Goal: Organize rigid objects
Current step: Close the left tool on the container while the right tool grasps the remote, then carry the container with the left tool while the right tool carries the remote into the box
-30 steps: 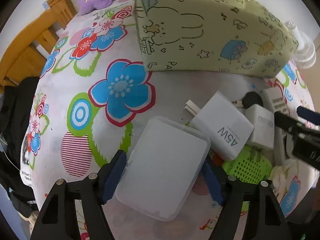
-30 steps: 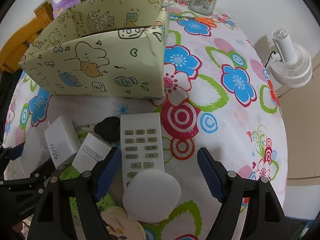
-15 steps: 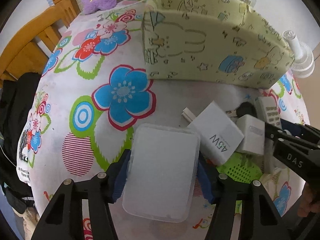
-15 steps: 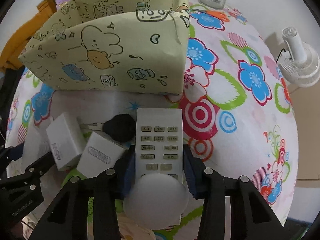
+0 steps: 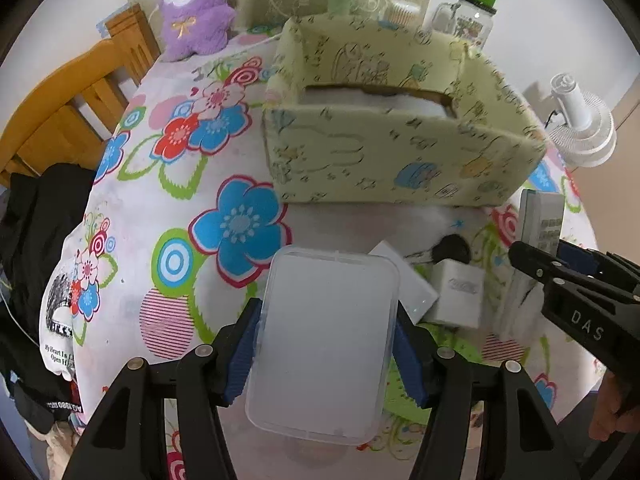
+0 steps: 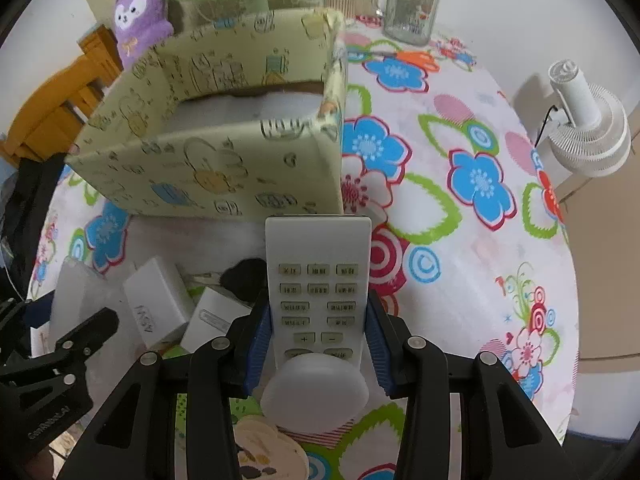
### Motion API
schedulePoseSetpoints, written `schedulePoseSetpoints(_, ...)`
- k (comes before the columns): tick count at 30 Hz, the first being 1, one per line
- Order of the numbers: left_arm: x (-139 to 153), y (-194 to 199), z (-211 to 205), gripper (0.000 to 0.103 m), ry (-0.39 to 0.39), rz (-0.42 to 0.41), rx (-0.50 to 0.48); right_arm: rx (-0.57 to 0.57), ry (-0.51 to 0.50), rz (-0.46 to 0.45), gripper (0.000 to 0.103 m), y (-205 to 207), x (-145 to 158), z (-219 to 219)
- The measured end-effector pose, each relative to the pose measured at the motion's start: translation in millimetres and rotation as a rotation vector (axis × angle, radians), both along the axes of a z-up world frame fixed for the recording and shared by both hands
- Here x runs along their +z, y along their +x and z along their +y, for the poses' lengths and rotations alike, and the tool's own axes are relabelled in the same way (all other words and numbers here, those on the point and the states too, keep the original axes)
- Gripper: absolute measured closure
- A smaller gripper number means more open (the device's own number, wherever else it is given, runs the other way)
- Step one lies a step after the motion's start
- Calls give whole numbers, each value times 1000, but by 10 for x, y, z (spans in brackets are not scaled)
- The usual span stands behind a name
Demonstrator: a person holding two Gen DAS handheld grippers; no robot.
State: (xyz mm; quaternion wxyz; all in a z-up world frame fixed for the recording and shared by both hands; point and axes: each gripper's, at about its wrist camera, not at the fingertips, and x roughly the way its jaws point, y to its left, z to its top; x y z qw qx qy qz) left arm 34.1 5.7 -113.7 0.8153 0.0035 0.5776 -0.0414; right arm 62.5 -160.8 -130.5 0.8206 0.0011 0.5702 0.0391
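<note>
Both claws have clamped shut since a second ago and are now lifting their loads off the worktop point(image 5: 132, 240). The left claw point(image 5: 328, 344) is grasping a frosted plastic case point(image 5: 324, 340) by its long sides, blue pads pressing on both edges, the case hanging just above the floral cloth near the worktop's near edge. The right claw point(image 6: 318, 344) is clenching a white remote point(image 6: 318, 280) across its lower half, keypad facing up, its top end pointing toward the patterned yellow box point(image 6: 224, 160) that is sitting open toward the worktop's middle. A round white lid point(image 6: 314, 388) is lying below the remote's lower end. Between the two claws, two white chargers point(image 6: 158, 300) and a black key fob point(image 6: 244, 276) are lying beside each other. A purple plush point(image 5: 196, 8) and a glass jar point(image 6: 412, 8) are standing at the far edge, and a white fan point(image 6: 588, 124) is standing beyond the right edge.
</note>
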Motion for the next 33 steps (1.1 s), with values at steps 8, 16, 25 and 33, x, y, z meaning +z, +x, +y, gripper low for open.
schedulePoseSetpoints(8,222,42,-92,40,5,-49,-19,9,11,-52,56,-39,258,-34)
schedulePoseSetpoints(16,477,46,-172,40,20,-98,-8,25,40,-88,56,-88,497,-56)
schedulePoseSetpoints(25,692,6,-246,40,40,-138,20,48,65,-125,56,-129,725,-122)
schedulePoseSetpoints(33,895,-38,-351,40,59,-176,40,77,90,-154,56,-188,931,-168)
